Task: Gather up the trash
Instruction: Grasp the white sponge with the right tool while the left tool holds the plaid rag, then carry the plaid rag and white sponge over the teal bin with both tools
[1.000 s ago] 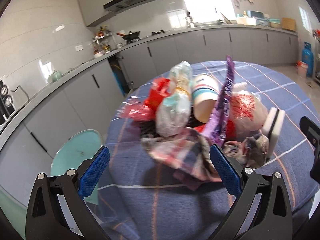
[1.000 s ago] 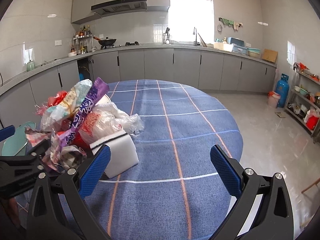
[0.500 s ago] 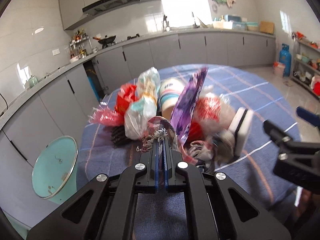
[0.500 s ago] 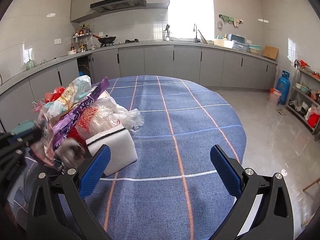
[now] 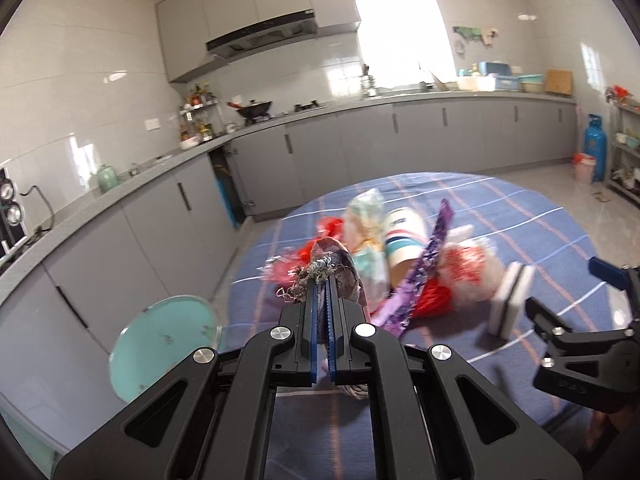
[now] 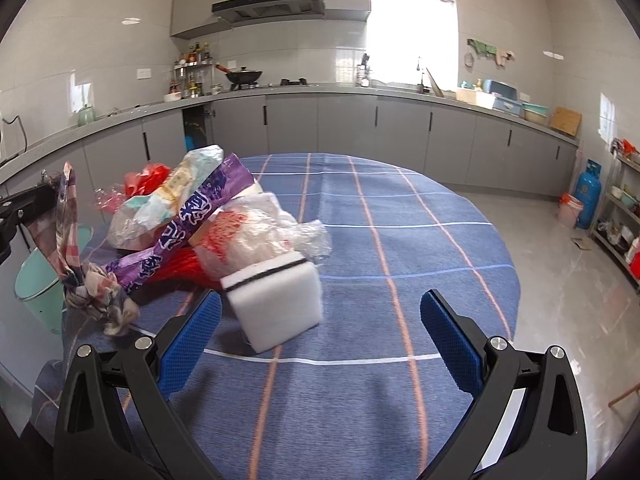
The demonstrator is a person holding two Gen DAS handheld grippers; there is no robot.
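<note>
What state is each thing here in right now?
left gripper: shut on the plaid rag
plaid rag: pinched, hanging, lower end on the table
right gripper: open, holding nothing
white sponge: resting on the table
paper cup: tipped in the trash pile
green bin: open

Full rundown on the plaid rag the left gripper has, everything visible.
The plaid rag is thin, frayed cloth in pink, grey and dark checks. The left gripper is shut on its upper end, threads bunching above the fingers. It hangs stretched down to a crumpled lower end resting on the blue tablecloth, against the purple wrapper.
</note>
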